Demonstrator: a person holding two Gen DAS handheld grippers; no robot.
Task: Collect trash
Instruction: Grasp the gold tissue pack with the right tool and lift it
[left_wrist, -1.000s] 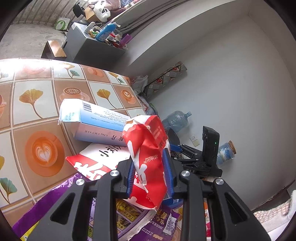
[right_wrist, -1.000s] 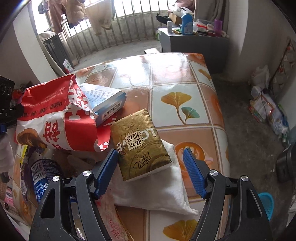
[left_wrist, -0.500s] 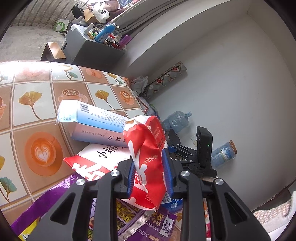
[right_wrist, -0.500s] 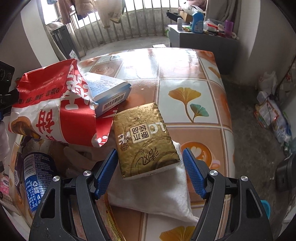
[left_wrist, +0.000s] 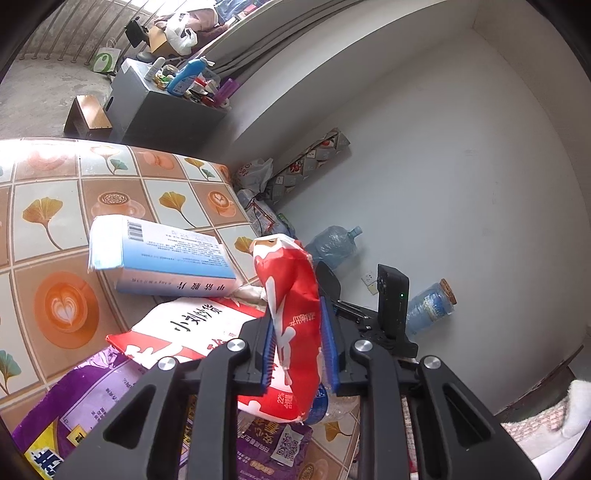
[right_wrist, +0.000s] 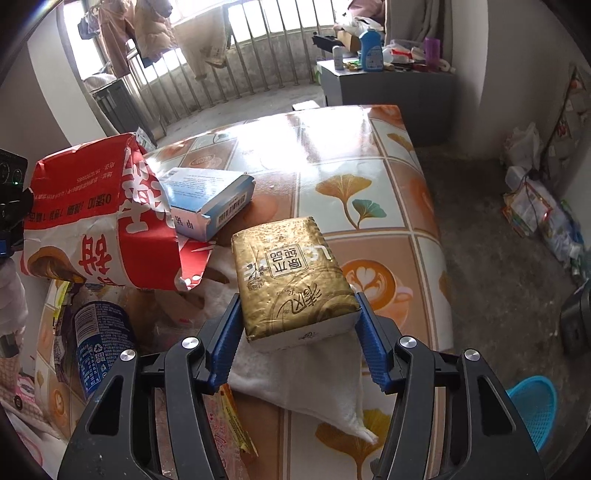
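My left gripper (left_wrist: 298, 343) is clamped on a crumpled red-and-white plastic snack bag (left_wrist: 293, 332); the blue pads (left_wrist: 269, 350) press its sides, the jaws have just closed a little further, and the bag hangs clear of the clutter below. From the right wrist view the same bag (right_wrist: 96, 218) shows at the left, above a dark blue drink can (right_wrist: 98, 343) lying on its side. My right gripper (right_wrist: 298, 328) straddles the near end of a gold foil-wrapped tissue pack (right_wrist: 291, 275); its jaws have just been closing, with the pack between them. The left pad (right_wrist: 227, 339) sits against the pack's edge and the right pad (right_wrist: 369, 339) is at the corner; I cannot tell whether they grip yet. The pack rests on a white cloth pouch (right_wrist: 306, 380) on the tiled table with ginkgo-leaf and coffee-cup print (right_wrist: 369, 166). A light blue cardboard box (right_wrist: 210, 201) lies just behind the pack, partly under the red bag. In the left wrist view that box (left_wrist: 162, 254) lies on a flat red-and-white packet (left_wrist: 192, 332), with a purple foil wrapper (left_wrist: 96, 402) nearer me. A turquoise plastic basket (right_wrist: 533, 410) stands on the floor, right of the table.
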